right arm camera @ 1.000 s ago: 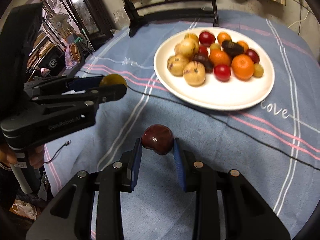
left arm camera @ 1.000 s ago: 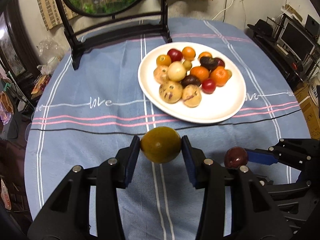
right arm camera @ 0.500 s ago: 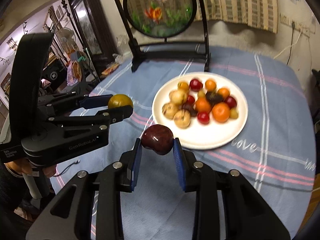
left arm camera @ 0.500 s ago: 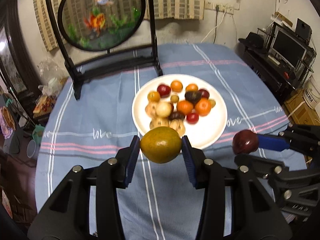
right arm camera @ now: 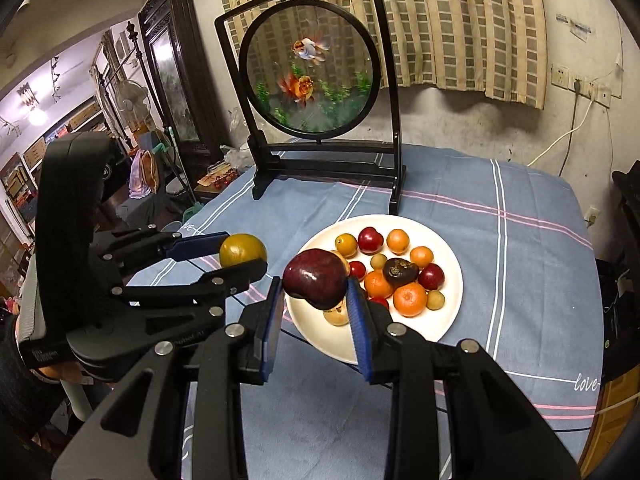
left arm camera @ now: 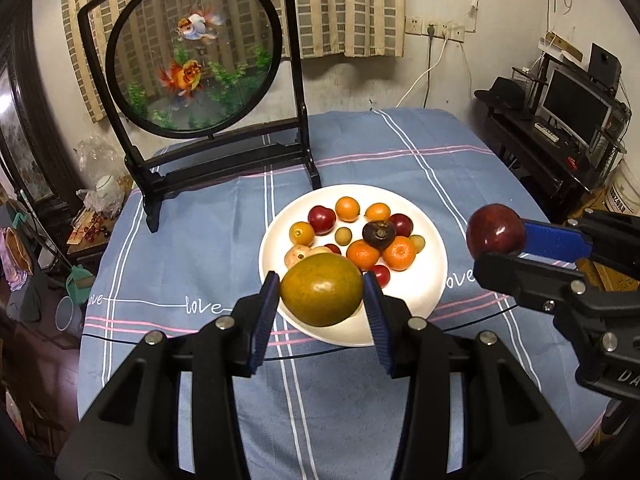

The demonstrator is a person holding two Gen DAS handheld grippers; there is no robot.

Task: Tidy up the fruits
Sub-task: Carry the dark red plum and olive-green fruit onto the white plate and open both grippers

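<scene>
My left gripper is shut on a yellow-green round fruit, held in the air above the near rim of the white plate. My right gripper is shut on a dark red plum, also lifted over the plate. Each gripper shows in the other's view: the plum at the right, the green fruit at the left. The plate holds several small fruits: oranges, red plums, a dark mangosteen, pale yellow ones.
A blue striped cloth covers the round table. A black stand with a round goldfish screen stands at the back left of the plate. Furniture and clutter surround the table; a person's hand holds the left gripper.
Both grippers have risen with their fruit still clamped, so the plate and table look smaller and farther below. The screen and back wall have come into view.
</scene>
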